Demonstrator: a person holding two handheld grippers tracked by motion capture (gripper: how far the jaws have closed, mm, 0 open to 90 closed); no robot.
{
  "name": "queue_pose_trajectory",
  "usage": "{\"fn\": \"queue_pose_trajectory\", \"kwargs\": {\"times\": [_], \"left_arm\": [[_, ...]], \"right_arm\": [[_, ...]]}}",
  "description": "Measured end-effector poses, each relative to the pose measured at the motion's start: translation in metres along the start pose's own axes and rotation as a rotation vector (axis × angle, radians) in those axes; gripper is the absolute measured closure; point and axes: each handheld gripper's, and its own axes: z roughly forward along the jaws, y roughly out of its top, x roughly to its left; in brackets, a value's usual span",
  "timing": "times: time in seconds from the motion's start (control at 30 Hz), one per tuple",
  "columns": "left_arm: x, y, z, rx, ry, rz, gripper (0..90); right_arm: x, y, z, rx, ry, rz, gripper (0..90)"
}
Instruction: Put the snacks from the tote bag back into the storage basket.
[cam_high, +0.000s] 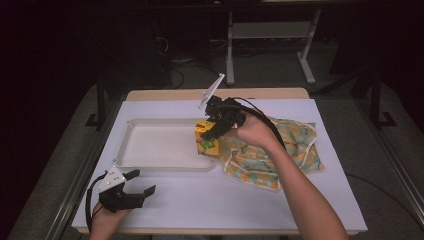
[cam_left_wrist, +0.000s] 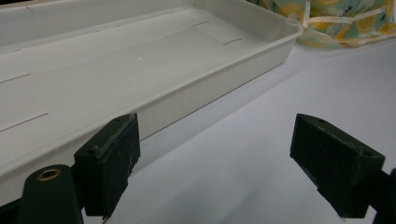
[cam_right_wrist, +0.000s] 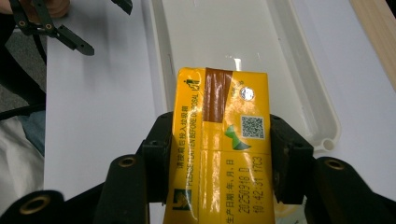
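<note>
My right gripper (cam_high: 207, 131) is shut on a yellow drink carton (cam_high: 206, 139), held at the right end of the white tray (cam_high: 150, 162). In the right gripper view the carton (cam_right_wrist: 222, 140) sits clamped between both jaws, its top pointing at the tray (cam_right_wrist: 306, 93) beyond. My left gripper (cam_high: 141, 182) rests open near the table's front left corner, just in front of the tray. In the left gripper view its fingers (cam_left_wrist: 109, 170) stand wide apart over the white table cover, with nothing between them, and the tray's rim (cam_left_wrist: 224, 77) runs just ahead.
A patterned cloth bag (cam_high: 272, 152) with yellow and orange prints lies right of the tray, under my right forearm; its edge (cam_left_wrist: 345, 21) appears past the tray's corner. The white cover (cam_high: 215, 200) spans the table. Table legs and cables stand beyond the far edge.
</note>
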Motion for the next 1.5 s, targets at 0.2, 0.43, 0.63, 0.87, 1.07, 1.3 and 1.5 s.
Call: {"fn": "queue_pose_trajectory", "kwargs": {"times": [0.2,0.43,0.63,0.87,1.07,1.3,1.5], "left_arm": [[0.001,0.000,0.000,-0.003,-0.004,0.003,15.8],[0.003,-0.001,0.000,-0.007,-0.003,-0.009,15.7],[0.002,-0.001,0.000,-0.010,-0.005,-0.009,15.8],[0.003,-0.001,-0.001,-0.004,-0.005,0.000,15.8],[0.003,-0.001,-0.001,-0.003,-0.006,-0.001,15.8],[0.003,-0.001,-0.001,0.000,-0.009,0.002,15.8],[0.003,-0.001,-0.002,-0.003,-0.007,-0.003,15.8]], "right_arm": [[0.000,0.004,0.002,-0.004,0.001,-0.011,49.7],[0.001,0.009,0.009,-0.004,0.014,-0.015,49.7],[0.002,0.016,0.014,0.002,0.017,-0.031,49.7],[0.003,0.026,0.019,0.008,0.025,-0.051,49.7],[0.003,0.031,0.024,0.012,0.032,-0.060,49.7],[0.003,0.034,0.035,0.015,0.033,-0.068,49.6],[0.003,0.037,0.044,0.019,0.037,-0.082,49.6]]}}
